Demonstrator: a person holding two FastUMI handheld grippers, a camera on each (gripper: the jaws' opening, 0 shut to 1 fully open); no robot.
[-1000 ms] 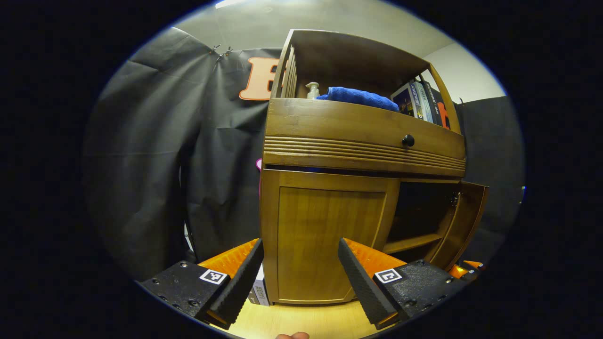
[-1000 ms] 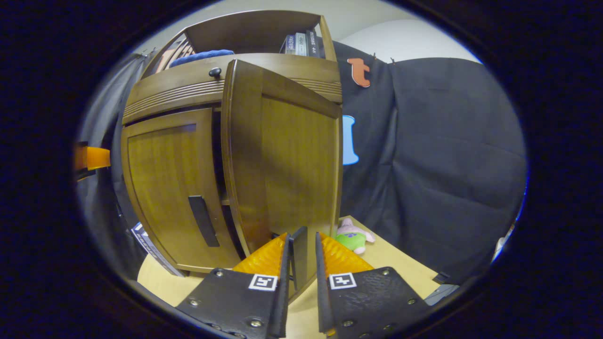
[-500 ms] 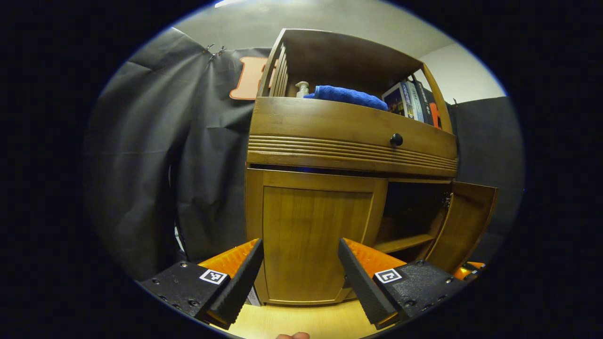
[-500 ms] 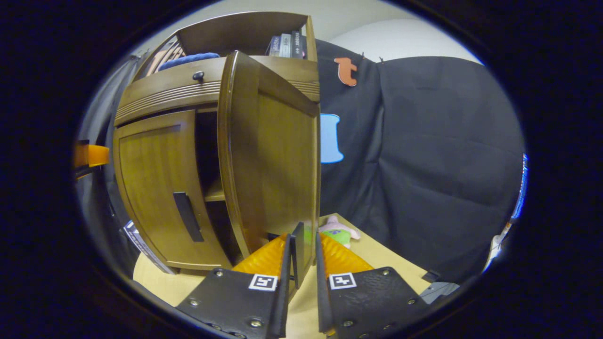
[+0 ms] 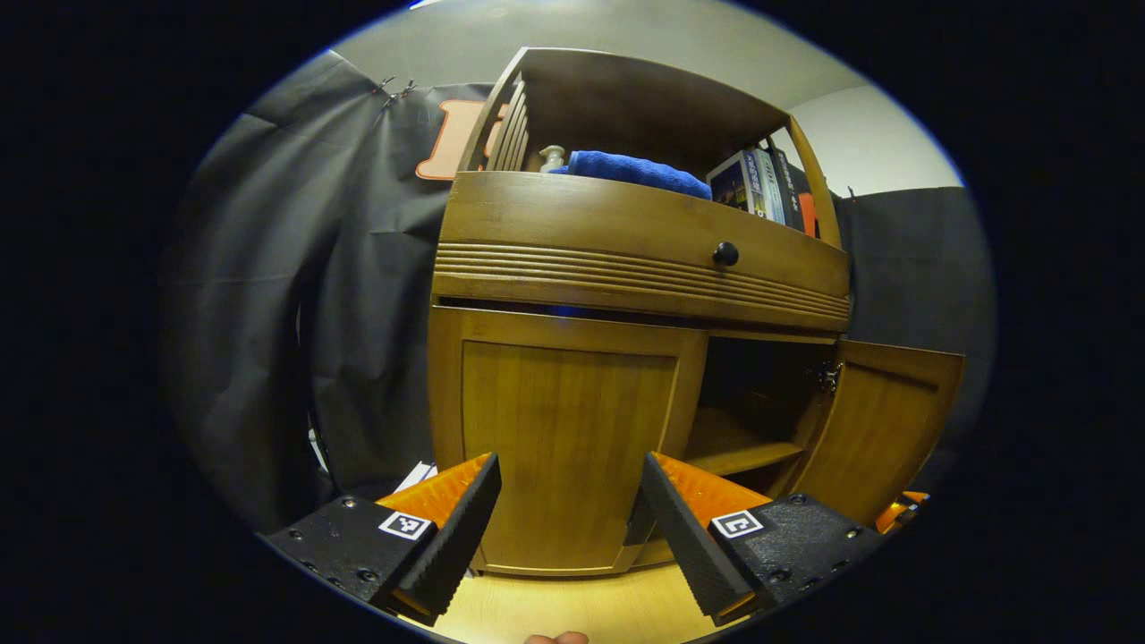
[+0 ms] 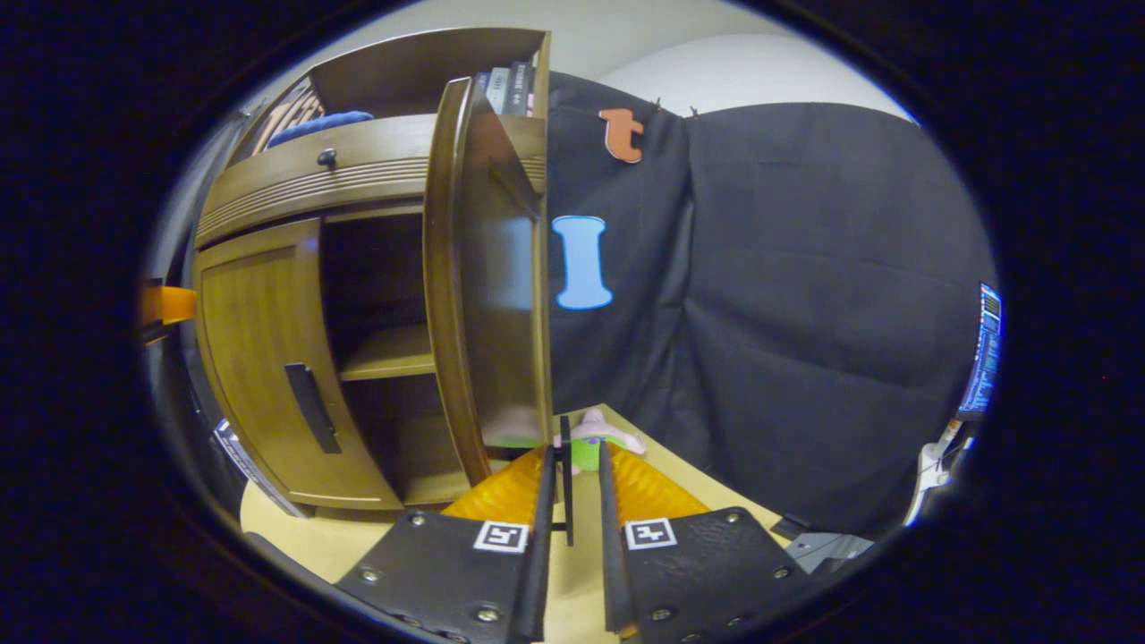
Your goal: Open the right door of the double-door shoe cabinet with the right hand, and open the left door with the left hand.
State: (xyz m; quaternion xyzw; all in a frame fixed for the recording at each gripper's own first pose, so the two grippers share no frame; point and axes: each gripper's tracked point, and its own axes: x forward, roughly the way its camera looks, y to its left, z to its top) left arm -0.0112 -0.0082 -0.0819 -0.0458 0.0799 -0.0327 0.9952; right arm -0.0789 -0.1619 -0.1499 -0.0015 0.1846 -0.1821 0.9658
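The wooden shoe cabinet (image 5: 626,224) stands on a pale table. Its left door (image 5: 564,394) is closed, and my left gripper (image 5: 568,465) hangs open just in front of its lower part, touching nothing. In the right gripper view that door (image 6: 259,349) carries a dark vertical handle (image 6: 311,407). The right door (image 6: 496,268) stands swung wide open, edge-on to me. My right gripper (image 6: 572,456) is shut on its thin dark handle (image 6: 565,483). In the left gripper view the right door (image 5: 881,429) stands out to the right beside the bare inner shelf (image 5: 733,452).
A drawer with a round knob (image 5: 725,254) sits above the doors. The open top holds a blue towel (image 5: 626,168), a bottle (image 5: 552,157) and books (image 5: 756,183). A pink and green plush toy (image 6: 597,438) lies on the table (image 6: 707,501) behind the right door.
The right door has swung further open with my right gripper on its handle, baring the inner shelf. My left gripper has shifted slightly left along the closed left door.
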